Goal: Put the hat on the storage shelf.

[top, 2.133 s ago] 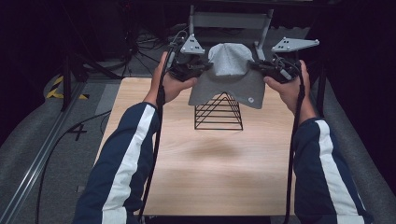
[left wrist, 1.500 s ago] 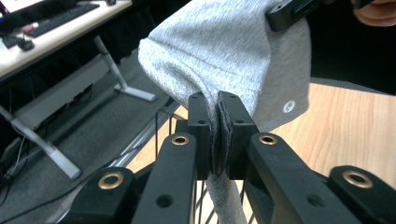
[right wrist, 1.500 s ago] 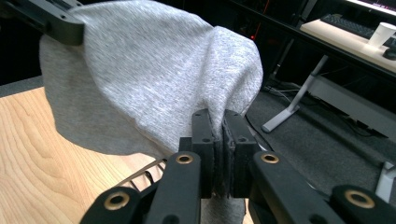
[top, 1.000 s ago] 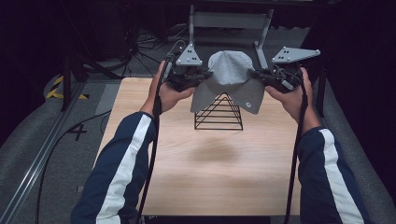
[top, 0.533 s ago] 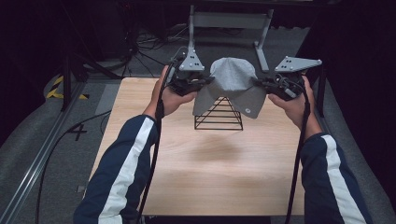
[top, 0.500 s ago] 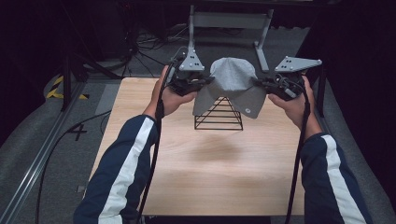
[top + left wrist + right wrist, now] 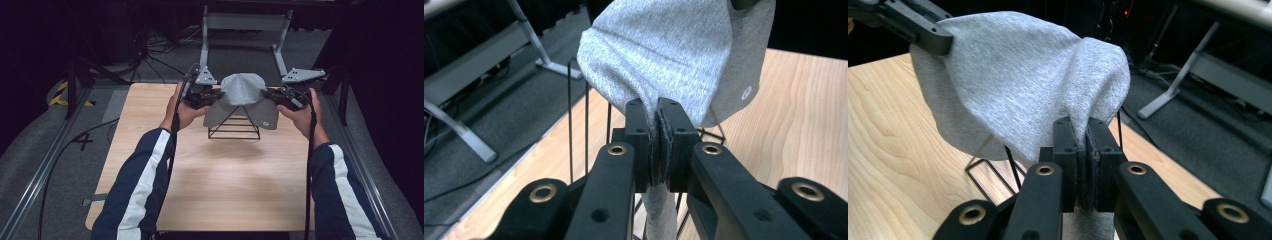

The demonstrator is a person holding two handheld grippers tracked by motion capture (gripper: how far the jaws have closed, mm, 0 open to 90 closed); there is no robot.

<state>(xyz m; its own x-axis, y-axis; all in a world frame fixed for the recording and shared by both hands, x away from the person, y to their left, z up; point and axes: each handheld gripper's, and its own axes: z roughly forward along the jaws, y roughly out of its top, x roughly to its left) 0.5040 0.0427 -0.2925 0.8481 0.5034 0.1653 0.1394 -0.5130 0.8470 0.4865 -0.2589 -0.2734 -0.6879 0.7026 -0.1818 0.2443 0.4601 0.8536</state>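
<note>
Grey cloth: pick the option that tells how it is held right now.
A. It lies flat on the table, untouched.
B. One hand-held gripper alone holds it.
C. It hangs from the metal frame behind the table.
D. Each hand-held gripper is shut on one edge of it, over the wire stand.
D: the left hand-held gripper and the right hand-held gripper each pinch the grey cloth, draped over the wire stand.

Soft, matt grey knit cloth (image 7: 242, 90) is seen draped on a thin black wire stand (image 7: 234, 131); the table (image 7: 220, 175) is pale, smooth-looking wood grain.
</note>
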